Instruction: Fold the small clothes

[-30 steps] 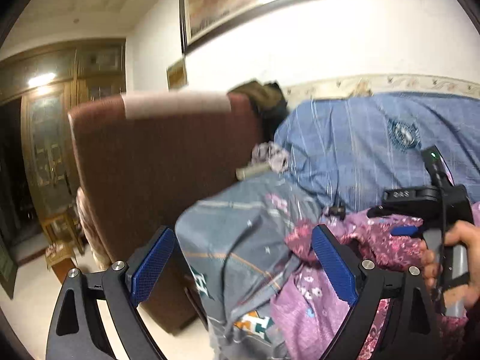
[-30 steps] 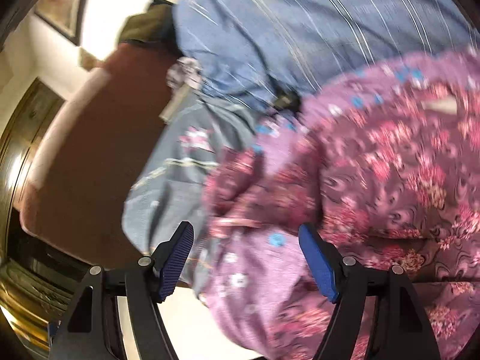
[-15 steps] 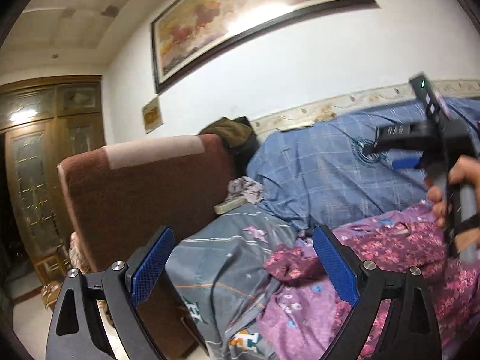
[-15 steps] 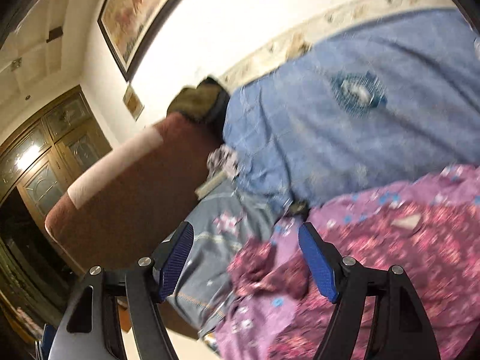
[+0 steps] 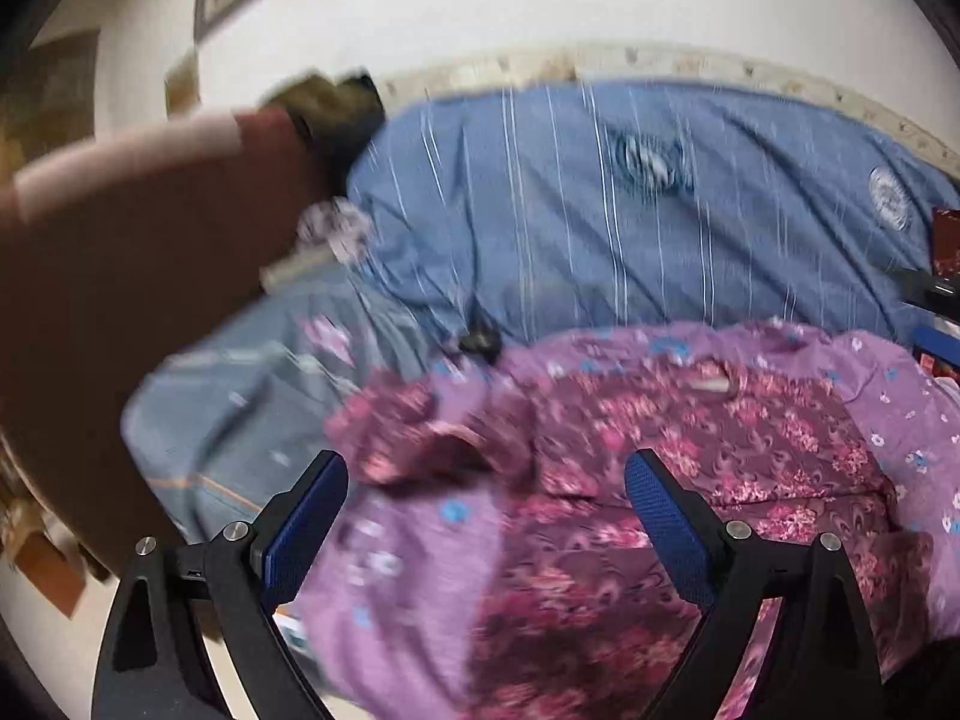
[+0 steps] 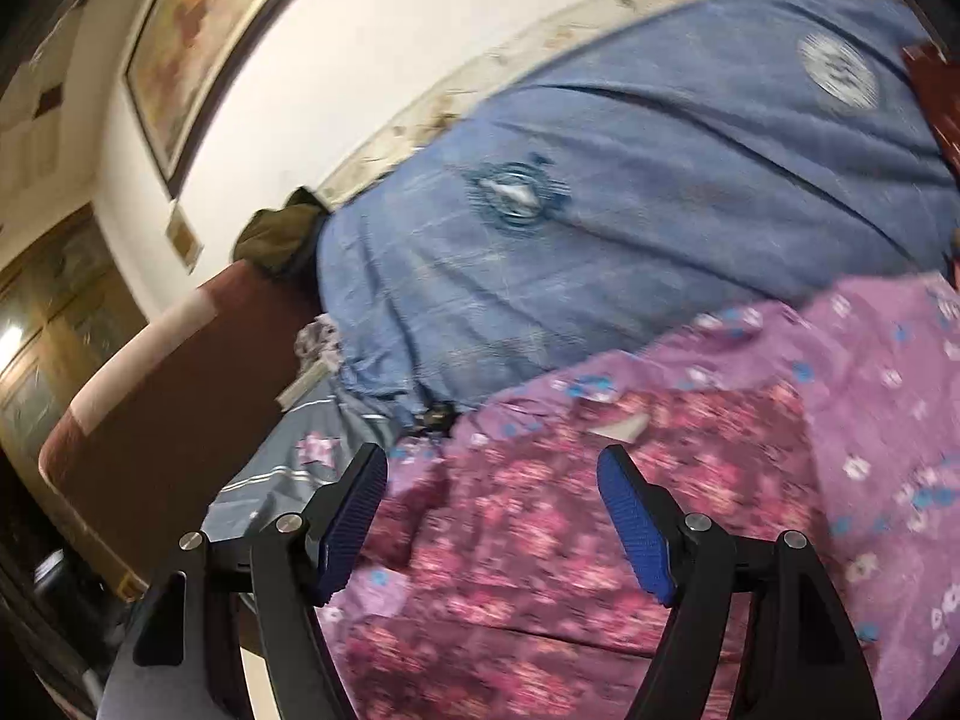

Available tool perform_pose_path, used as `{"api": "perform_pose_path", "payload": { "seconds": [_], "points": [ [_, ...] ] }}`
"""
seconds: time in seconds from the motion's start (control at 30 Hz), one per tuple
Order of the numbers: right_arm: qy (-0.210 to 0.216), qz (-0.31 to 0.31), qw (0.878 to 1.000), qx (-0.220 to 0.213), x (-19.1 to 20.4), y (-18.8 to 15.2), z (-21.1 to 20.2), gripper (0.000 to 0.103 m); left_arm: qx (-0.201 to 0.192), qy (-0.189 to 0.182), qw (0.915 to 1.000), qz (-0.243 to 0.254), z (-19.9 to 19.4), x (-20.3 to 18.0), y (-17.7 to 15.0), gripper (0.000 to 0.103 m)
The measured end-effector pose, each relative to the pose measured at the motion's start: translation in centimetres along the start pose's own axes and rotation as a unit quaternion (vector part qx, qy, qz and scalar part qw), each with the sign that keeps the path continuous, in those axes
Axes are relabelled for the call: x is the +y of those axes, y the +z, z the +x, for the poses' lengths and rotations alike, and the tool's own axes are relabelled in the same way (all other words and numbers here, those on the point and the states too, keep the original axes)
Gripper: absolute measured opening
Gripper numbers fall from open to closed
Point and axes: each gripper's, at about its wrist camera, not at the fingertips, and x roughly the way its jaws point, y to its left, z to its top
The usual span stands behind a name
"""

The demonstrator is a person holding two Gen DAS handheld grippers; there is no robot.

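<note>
A dark maroon floral garment (image 5: pixel 690 438) (image 6: pixel 570 504) lies spread on a lighter purple flowered sheet (image 5: pixel 408 570) (image 6: pixel 870 396) on the sofa seat. A bunched sleeve or corner (image 5: pixel 420 438) of it sits at its left end. My left gripper (image 5: pixel 486 516) hovers open above that bunched end, with nothing between its blue pads. My right gripper (image 6: pixel 492 504) hangs open over the garment's left part, holding nothing. A pale label (image 6: pixel 624 426) shows near the garment's far edge. Both views are blurred by motion.
A blue striped cover (image 5: pixel 600 210) (image 6: pixel 600 240) drapes the sofa back. A grey patterned cloth (image 5: pixel 252 396) (image 6: pixel 288 468) covers the seat's left end beside the brown armrest (image 5: pixel 120 276) (image 6: pixel 138 414). An olive bundle (image 6: pixel 276 234) sits on the sofa's corner. A framed picture (image 6: pixel 198 42) hangs on the wall.
Both views swung right and down toward the maroon garment, which now fills the space ahead of both grippers. The hand with the right gripper has left the left wrist view. Both jaws kept their width.
</note>
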Motion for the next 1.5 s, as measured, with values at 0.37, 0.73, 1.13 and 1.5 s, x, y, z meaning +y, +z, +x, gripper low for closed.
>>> {"api": "perform_pose_path", "payload": {
  "seconds": [0.37,0.73,1.13,1.5],
  "points": [
    [0.033,0.147,0.987,0.047,-12.2,-1.5,7.6,0.065,0.036,0.042,0.998,-0.029,13.5,-1.6,5.5,0.093],
    [-0.022,0.063,0.973,0.219,-10.2,-6.7,16.1,0.059,0.048,0.214,0.9386,-0.266,17.0,15.3,3.4,0.092],
    [-0.05,-0.005,0.981,0.188,-7.0,-7.6,16.3,0.06,0.092,0.114,0.9213,-0.36,17.5,22.3,4.7,0.092],
    [-0.038,0.014,0.98,0.194,-7.5,-7.4,16.8,0.06,0.207,0.179,0.948,-0.162,28.6,16.7,12.5,0.093]
  ]
}}
